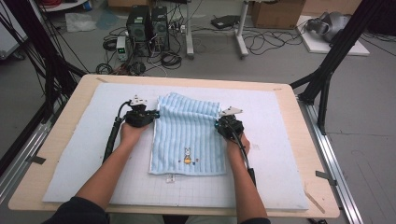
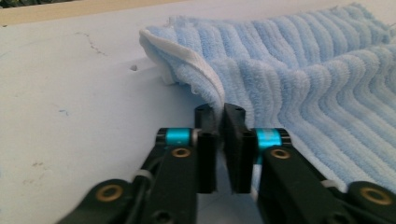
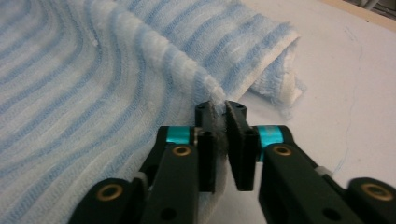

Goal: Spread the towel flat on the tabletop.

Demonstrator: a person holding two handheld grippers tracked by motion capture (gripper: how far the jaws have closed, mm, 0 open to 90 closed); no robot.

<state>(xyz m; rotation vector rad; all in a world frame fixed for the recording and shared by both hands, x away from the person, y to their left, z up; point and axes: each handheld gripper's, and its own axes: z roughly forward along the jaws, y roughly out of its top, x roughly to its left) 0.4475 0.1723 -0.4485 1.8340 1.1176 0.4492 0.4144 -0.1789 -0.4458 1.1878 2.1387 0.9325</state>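
1. Two grippers work one blue striped towel (image 1: 189, 135), which lies on the white mat (image 1: 70, 154) in the middle of the table (image 1: 56, 116), its far end folded over.
2. At the towel's left edge, the left gripper (image 1: 150, 113) has its jaws nearly together, pinching the white hem (image 2: 205, 77) between them.
3. At the right edge, the right gripper (image 1: 219, 123) stands just as narrow, with a raised ridge of cloth caught between its jaws.
4. Both of the person's forearms reach in from the near side.
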